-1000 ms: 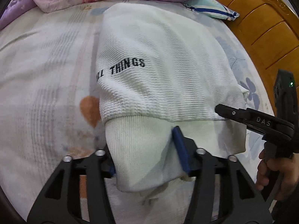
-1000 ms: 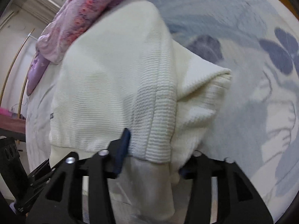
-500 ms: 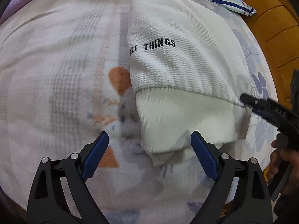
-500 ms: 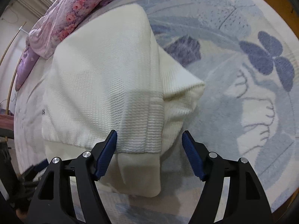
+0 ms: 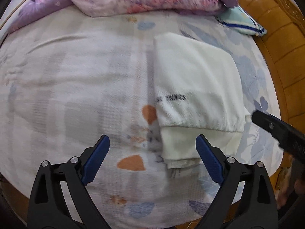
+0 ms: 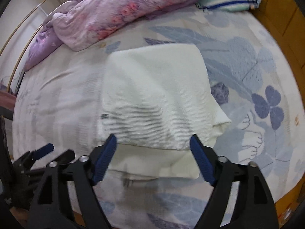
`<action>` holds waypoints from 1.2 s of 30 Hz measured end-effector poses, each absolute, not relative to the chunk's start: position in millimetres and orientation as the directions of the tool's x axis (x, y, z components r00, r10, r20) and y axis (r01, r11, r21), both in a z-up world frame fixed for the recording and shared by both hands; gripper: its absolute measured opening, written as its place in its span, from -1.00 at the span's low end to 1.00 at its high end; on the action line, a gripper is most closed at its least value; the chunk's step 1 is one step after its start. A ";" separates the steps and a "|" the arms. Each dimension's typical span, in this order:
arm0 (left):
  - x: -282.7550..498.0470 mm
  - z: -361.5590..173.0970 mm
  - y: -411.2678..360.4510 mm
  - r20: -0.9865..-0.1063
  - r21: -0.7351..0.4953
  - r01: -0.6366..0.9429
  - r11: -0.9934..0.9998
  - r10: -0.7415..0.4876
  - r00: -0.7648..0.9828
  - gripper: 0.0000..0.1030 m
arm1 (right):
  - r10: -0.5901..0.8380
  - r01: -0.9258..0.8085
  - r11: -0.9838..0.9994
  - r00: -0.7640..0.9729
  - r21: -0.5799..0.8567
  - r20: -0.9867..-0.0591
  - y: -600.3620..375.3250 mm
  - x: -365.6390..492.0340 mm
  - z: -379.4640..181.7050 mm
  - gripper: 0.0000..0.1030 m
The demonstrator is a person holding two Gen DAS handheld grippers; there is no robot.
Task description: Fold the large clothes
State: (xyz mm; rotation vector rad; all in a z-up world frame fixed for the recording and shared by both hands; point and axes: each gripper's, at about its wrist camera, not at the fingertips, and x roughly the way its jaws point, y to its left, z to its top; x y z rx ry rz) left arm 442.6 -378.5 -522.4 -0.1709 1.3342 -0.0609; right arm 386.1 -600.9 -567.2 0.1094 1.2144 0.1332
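The white sweater [image 6: 154, 97] lies folded into a thick rectangle on the bed [image 5: 72, 87], toward the side with the wooden bed frame [image 5: 286, 61] and short of the pile of pink and purple bedding [image 6: 106, 17] at the far end. Its ribbed hem runs across the near end, and a paler inner layer sticks out below that hem toward the near edge of the bed. On the frame side a small corner of cloth pokes out past the main block.

Both tools hang above it with nothing in them. The left gripper [image 5: 152, 160] has its blue pads spread wide over the near edge of the bed, one pad over the bare sheet and the other over the protruding layer. The right gripper [image 6: 153, 158] is just as wide apart, straddling the hem from above, and I cannot tell whether its pads brush the cloth.

The sweater looks like a waffle knit: soft, bulky, fairly light, and limp, with nothing stiff in it. It should bend anywhere and sag between two hold points, so a single pinch would likely let the stack slide apart. The knit should grip well on the pads rather than slip. I would take it at the two near corners, pinching through all the layers at the ribbed hem, where the cloth is densest. The stray corner on the frame side probably wants tucking in first.
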 end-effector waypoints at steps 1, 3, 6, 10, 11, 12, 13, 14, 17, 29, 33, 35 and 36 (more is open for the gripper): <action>442.2 -519.0 -374.7 -0.960 -0.155 -0.059 0.986 -0.136 0.246 0.79 | 0.158 -0.052 0.987 0.348 0.149 -0.924 -595.6 383.9 -562.1 0.58; 442.4 -510.0 -369.8 -0.957 -0.146 -0.062 0.987 -0.125 0.261 0.79 | 0.133 -0.067 0.991 0.354 0.116 -0.926 -582.4 378.6 -550.7 0.63; 437.2 -494.3 -357.8 -0.952 -0.156 -0.065 0.986 -0.133 0.277 0.79 | 0.123 -0.074 0.992 0.356 0.103 -0.926 -567.9 371.9 -538.4 0.70; 434.8 -466.0 -346.2 -0.942 -0.141 -0.040 0.989 -0.121 0.312 0.81 | 0.117 -0.069 0.993 0.363 0.098 -0.924 -550.0 360.2 -516.9 0.75; 433.4 -459.6 -343.7 -0.940 -0.135 -0.031 0.990 -0.118 0.321 0.81 | 0.111 -0.067 0.993 0.364 0.093 -0.925 -544.5 356.9 -511.5 0.76; 430.8 -449.5 -338.3 -0.935 -0.132 -0.023 0.991 -0.117 0.336 0.81 | 0.106 -0.063 0.994 0.361 0.089 -0.926 -537.6 353.1 -505.4 0.76; 428.7 -442.1 -333.3 -0.931 -0.135 -0.019 0.991 -0.120 0.344 0.81 | 0.110 -0.063 0.994 0.362 0.094 -0.926 -532.7 350.4 -500.3 0.76; 426.2 -435.8 -328.0 -0.928 -0.138 -0.017 0.990 -0.123 0.352 0.82 | 0.116 -0.063 0.993 0.364 0.100 -0.924 -527.1 346.9 -494.8 0.76; 417.9 -412.7 -309.4 -0.921 -0.137 -0.008 0.991 -0.125 0.368 0.84 | 0.114 -0.071 0.993 0.387 0.094 -0.915 -506.7 334.4 -472.9 0.76; 379.0 -316.7 -255.4 -0.875 -0.083 0.091 0.992 -0.116 0.469 0.90 | 0.089 -0.054 0.996 0.496 0.072 -0.864 -437.1 282.6 -382.9 0.76; 363.5 -281.6 -234.0 -0.846 -0.072 0.134 0.988 -0.131 0.516 0.90 | 0.105 -0.052 0.994 0.537 0.092 -0.837 -414.4 261.7 -354.3 0.76; 354.6 -265.0 -221.1 -0.837 -0.071 0.135 0.988 -0.133 0.531 0.90 | 0.113 -0.051 0.994 0.547 0.102 -0.829 -405.2 253.8 -344.3 0.76; 350.4 -257.2 -215.7 -0.832 -0.070 0.132 0.989 -0.131 0.539 0.90 | 0.120 -0.057 0.993 0.554 0.106 -0.824 -397.7 247.0 -336.6 0.76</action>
